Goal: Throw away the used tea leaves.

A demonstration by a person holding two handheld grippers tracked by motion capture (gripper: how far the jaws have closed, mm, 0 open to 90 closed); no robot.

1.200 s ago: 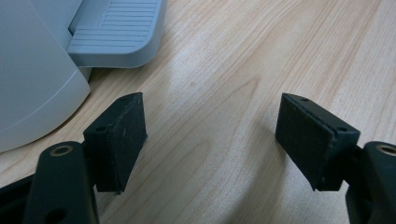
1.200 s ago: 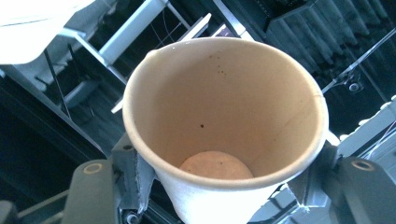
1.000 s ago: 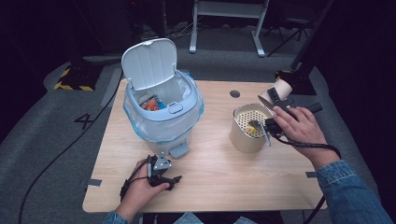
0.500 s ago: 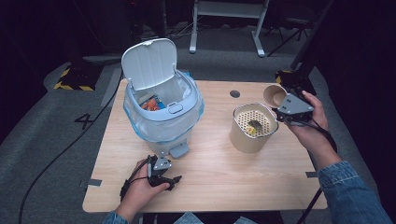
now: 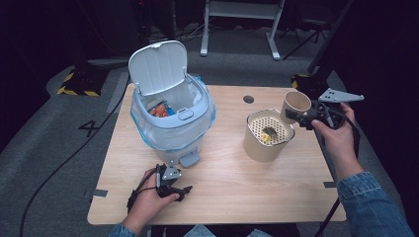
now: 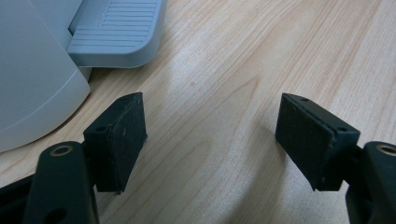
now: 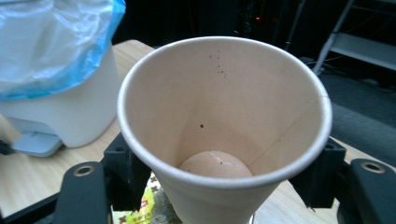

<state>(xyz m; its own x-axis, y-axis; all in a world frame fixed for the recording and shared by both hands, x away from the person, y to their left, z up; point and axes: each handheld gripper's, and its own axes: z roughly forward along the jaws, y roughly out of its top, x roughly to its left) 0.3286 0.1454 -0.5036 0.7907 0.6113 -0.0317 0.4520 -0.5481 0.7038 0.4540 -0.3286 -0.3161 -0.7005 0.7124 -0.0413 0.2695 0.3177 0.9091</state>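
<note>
High view: right tongs (image 5: 296, 115) grip an emptied tan paper cup (image 5: 295, 104) just beside the strainer-topped beige tub (image 5: 267, 135); binning remains. Left tongs (image 5: 184, 190) rest open on the worktop (image 5: 222, 173).

Left tool (image 5: 179, 189) resting low at the near edge in a curled left hand (image 5: 148, 197), jaws spread wide with nothing between; right tool (image 5: 292, 115) raised in the right hand (image 5: 336, 136), jaws lately widening yet gripping.
</note>
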